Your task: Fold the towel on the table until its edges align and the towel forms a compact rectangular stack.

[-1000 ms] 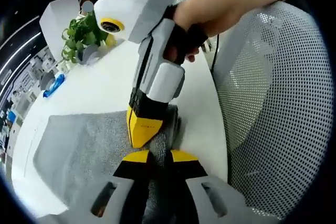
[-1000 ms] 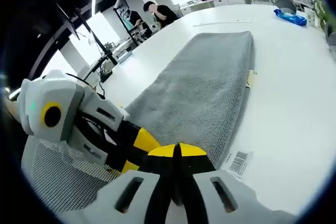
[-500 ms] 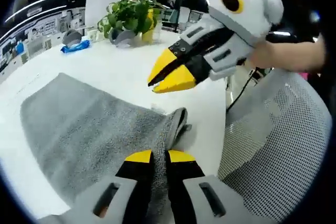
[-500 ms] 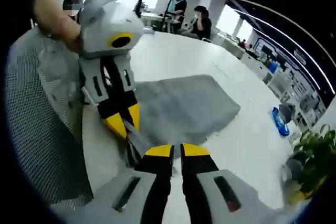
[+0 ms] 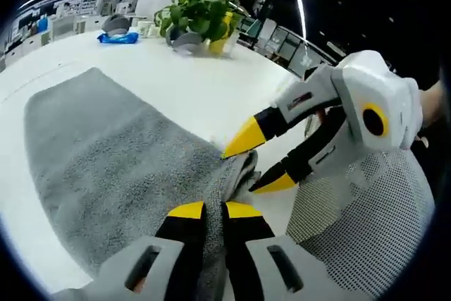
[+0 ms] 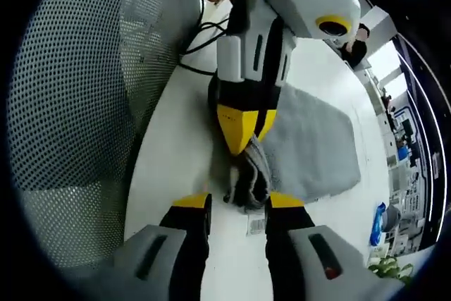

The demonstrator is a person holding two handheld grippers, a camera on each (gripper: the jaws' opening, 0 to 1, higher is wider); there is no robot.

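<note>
Towel: the grey towel [image 5: 106, 153] lies spread on the white tabletop [image 5: 183, 82], its near corner bunched and lifted off the surface.
Left tongs: the left tongs [image 5: 214, 211] stay clenched on that bunched corner, yellow tips nearly together with cloth between them.
Right tongs: the right tongs [image 6: 238, 202] are released, jaws spread on either side of the raised fold [image 6: 248, 177].
Change: half a second ago the right tongs hung above the towel corner with jaws nearly together; now they are spread and lower, level with the corner.
Left gripper view: the right tongs [image 5: 262, 161] come in from the right beside a mesh chair back [image 5: 366, 230]; a potted plant [image 5: 201, 17] and a blue object [image 5: 117, 37] sit at the far end.
Right gripper view: the left tongs [image 6: 244, 134] point down onto the fold, and a barcode label [image 6: 255, 225] lies on the tabletop [image 6: 176, 167] just beside it.
</note>
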